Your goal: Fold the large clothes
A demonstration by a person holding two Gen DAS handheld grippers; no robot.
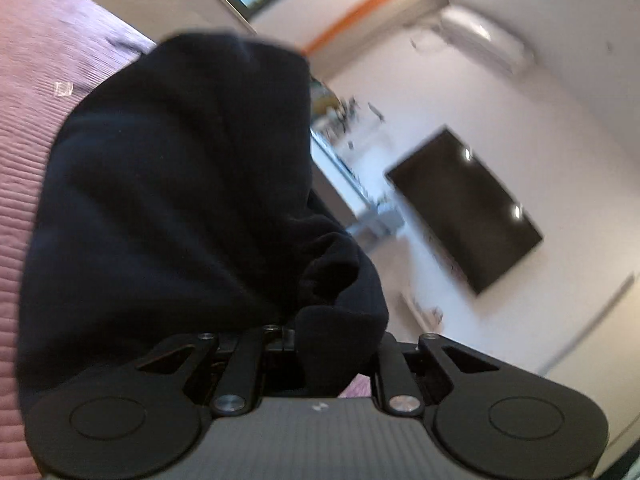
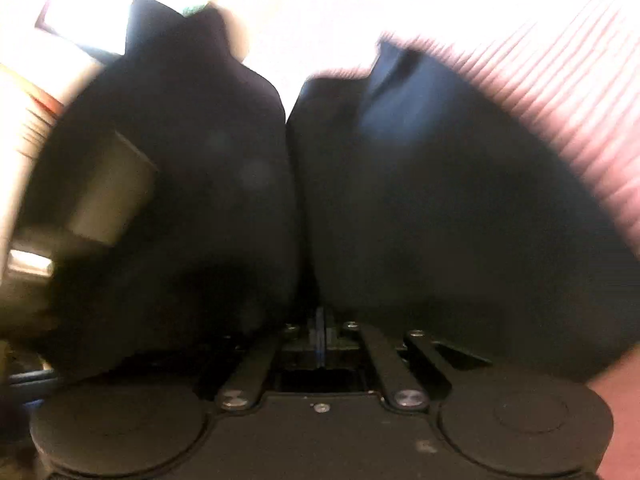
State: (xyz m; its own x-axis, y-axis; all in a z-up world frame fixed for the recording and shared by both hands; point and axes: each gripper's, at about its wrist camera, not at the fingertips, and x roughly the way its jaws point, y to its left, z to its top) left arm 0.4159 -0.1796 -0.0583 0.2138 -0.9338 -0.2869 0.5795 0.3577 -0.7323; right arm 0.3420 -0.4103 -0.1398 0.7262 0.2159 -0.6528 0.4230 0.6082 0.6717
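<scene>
Up close, the left gripper (image 1: 316, 344) is clamped on a bunch of the dark navy garment (image 1: 172, 208), which drapes over its fingers, and the right gripper (image 2: 320, 332) is pinched tight on the same cloth. Beyond lies a pink ribbed bedspread (image 1: 28, 152). Farther off, a black wall screen (image 1: 468, 212) hangs, blurred.

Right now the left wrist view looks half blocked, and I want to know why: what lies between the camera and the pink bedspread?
The dark garment, bunched up at the left tool, hangs between them and hides most of the bedspread.
</scene>
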